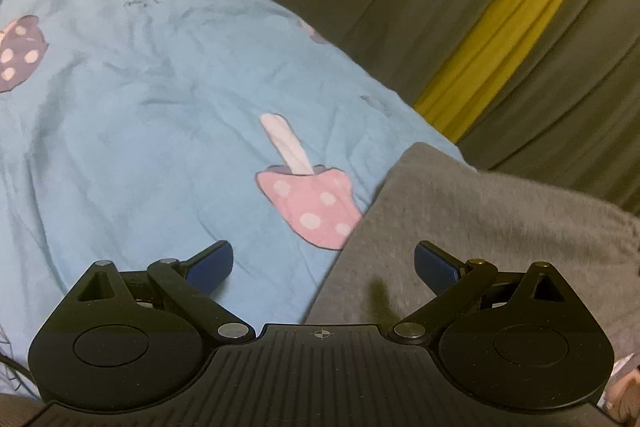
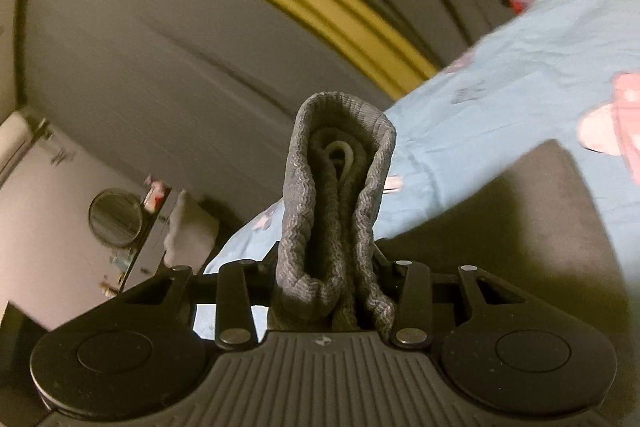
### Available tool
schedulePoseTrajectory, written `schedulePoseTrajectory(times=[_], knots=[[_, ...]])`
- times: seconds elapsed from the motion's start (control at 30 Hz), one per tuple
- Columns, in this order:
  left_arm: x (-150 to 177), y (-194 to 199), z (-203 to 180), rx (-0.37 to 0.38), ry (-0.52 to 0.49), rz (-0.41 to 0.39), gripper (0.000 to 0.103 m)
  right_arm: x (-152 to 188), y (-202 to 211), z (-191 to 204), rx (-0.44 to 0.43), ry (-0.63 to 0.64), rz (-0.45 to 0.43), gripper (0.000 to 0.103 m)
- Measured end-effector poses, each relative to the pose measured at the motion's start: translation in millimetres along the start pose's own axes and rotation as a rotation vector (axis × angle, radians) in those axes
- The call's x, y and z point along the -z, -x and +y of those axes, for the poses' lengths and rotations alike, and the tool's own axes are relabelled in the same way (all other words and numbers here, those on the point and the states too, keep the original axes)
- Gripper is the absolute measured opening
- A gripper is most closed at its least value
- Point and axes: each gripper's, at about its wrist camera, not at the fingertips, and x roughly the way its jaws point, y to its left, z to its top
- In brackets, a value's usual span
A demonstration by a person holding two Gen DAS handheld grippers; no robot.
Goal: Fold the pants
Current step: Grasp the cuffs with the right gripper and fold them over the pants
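The grey pants (image 1: 472,211) lie on a light blue bedsheet (image 1: 140,131) with a mushroom print, at the right in the left wrist view. My left gripper (image 1: 323,265) is open and empty, just above the pants' left edge. My right gripper (image 2: 332,267) is shut on the pants' ribbed grey waistband or cuff (image 2: 336,211), which stands bunched up between the fingers. More dark grey pants fabric (image 2: 500,219) spreads to the right below it.
Grey curtains with a yellow stripe (image 1: 516,11) hang behind the bed. A round mirror (image 2: 115,217) and a dresser with small items stand at the left in the right wrist view. The bedsheet (image 2: 520,75) runs to the upper right there.
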Motion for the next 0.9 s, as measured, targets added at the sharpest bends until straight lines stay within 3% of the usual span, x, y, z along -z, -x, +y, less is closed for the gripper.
schedulePoseTrajectory(times=[0.2,0.43,0.9], knots=[[6,-2,-14,0.020,-0.103,0.027,0.101,12,11,-43,0.090,-0.052,0.004,0.040],[11,-8,-21,0.004,-0.163,0.066,0.101,28,9,-70,0.215,0.027,0.013,0.040],[13,-16,-23,-0.019,-0.175,0.098,0.101,41,12,-72,0.264,0.135,0.018,0.041]])
